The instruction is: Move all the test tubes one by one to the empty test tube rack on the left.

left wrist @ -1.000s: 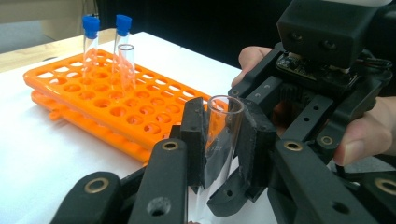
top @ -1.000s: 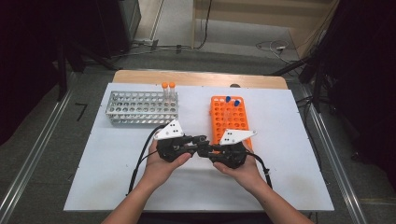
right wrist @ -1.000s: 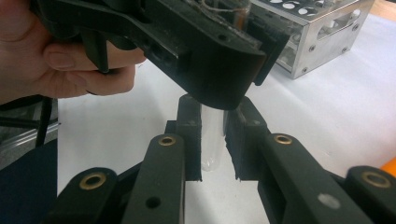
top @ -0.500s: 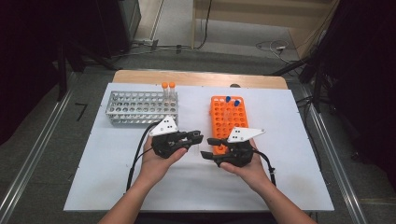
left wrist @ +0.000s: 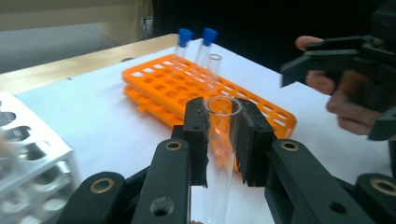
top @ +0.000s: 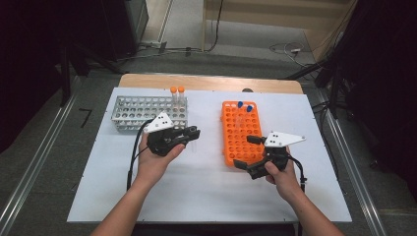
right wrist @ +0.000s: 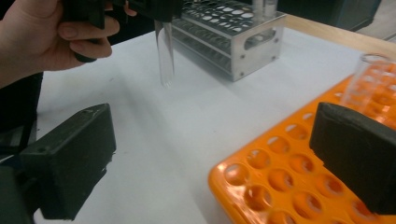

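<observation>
Left gripper (left wrist: 218,140): fingers clamp the uncapped glass tube (left wrist: 219,154).
Right gripper (right wrist: 215,158): fingers just opened wide, empty.
Risk: tube slips or strikes the metal rack (top: 147,110).

No text, label, brand, number or sign can be read on anything here: the surfaces that show are plain, and any marks are too small or blurred to make out.

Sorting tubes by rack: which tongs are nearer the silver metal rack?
Left. The left tongs sit just right of the silver metal rack; the right tongs are beyond the orange plastic rack.
</observation>
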`<move>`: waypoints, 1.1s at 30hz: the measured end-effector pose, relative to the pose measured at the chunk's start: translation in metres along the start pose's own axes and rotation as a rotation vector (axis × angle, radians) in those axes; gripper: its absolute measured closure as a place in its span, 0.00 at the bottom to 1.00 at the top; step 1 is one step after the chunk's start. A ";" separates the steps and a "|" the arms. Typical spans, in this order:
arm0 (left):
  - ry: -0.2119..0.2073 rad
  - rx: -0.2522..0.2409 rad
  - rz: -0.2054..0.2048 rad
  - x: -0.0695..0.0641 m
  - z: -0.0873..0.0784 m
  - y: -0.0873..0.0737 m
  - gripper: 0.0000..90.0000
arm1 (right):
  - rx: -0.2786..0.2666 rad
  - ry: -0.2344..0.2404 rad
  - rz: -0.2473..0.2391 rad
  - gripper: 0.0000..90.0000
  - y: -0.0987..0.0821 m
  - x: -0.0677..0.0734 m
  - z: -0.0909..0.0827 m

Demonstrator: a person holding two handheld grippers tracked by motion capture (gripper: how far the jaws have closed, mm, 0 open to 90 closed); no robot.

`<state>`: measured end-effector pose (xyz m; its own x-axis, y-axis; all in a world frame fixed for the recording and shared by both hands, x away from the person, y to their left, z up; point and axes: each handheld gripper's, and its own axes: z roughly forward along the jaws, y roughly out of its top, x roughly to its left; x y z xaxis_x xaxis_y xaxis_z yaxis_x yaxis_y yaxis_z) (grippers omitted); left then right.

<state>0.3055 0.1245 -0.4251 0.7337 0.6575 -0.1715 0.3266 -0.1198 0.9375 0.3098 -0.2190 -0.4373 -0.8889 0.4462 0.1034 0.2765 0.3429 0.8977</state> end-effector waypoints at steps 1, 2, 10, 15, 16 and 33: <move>0.007 -0.005 -0.003 0.003 -0.001 0.001 0.85 | -0.003 -0.007 0.008 0.00 -0.001 -0.002 -0.004; 0.014 -0.008 -0.003 0.005 -0.003 0.003 0.85 | -0.008 -0.015 0.010 0.00 -0.002 -0.004 -0.008; 0.075 -0.020 0.001 0.024 -0.012 0.013 0.85 | -0.015 -0.068 0.031 0.00 -0.015 -0.016 -0.034; 0.106 -0.034 -0.007 0.036 -0.016 0.017 0.85 | -0.020 -0.097 0.048 0.00 -0.024 -0.023 -0.049; 0.111 -0.033 -0.006 0.038 -0.017 0.018 0.85 | -0.020 -0.102 0.057 0.00 -0.026 -0.025 -0.052; 0.254 -0.056 -0.042 0.083 -0.028 0.032 0.85 | -0.013 -0.146 0.096 0.00 -0.062 -0.034 -0.089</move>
<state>0.3603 0.1963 -0.4009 0.5450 0.8274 -0.1355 0.3144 -0.0518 0.9479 0.2899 -0.3290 -0.4587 -0.7958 0.5922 0.1264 0.3519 0.2824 0.8924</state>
